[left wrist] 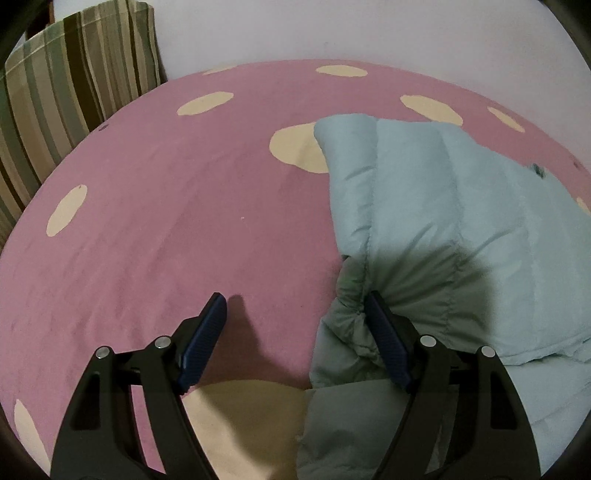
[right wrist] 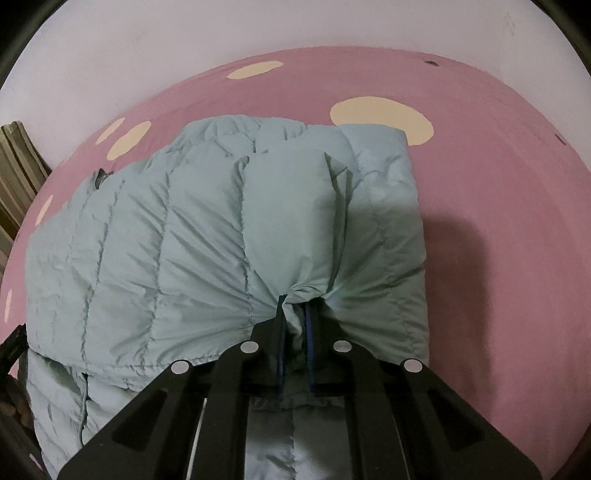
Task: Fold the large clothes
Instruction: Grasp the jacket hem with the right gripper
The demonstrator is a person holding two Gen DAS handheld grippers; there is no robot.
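Note:
A pale blue-green puffer jacket [left wrist: 461, 221] lies on a pink bed sheet with cream dots [left wrist: 166, 221]. In the left wrist view my left gripper [left wrist: 295, 306] is open wide; its right finger [left wrist: 384, 332] presses against the jacket's bunched left edge, its left finger [left wrist: 207, 328] is over bare sheet. In the right wrist view the jacket [right wrist: 184, 240] fills the middle, partly folded over itself. My right gripper [right wrist: 295, 314] is shut on a pinched fold of the jacket's near edge.
A striped brown and green curtain [left wrist: 66, 92] hangs at the bed's far left, also at the left edge of the right wrist view [right wrist: 18, 173]. A pale wall [right wrist: 295, 29] runs behind the bed. Bare sheet [right wrist: 498, 240] lies right of the jacket.

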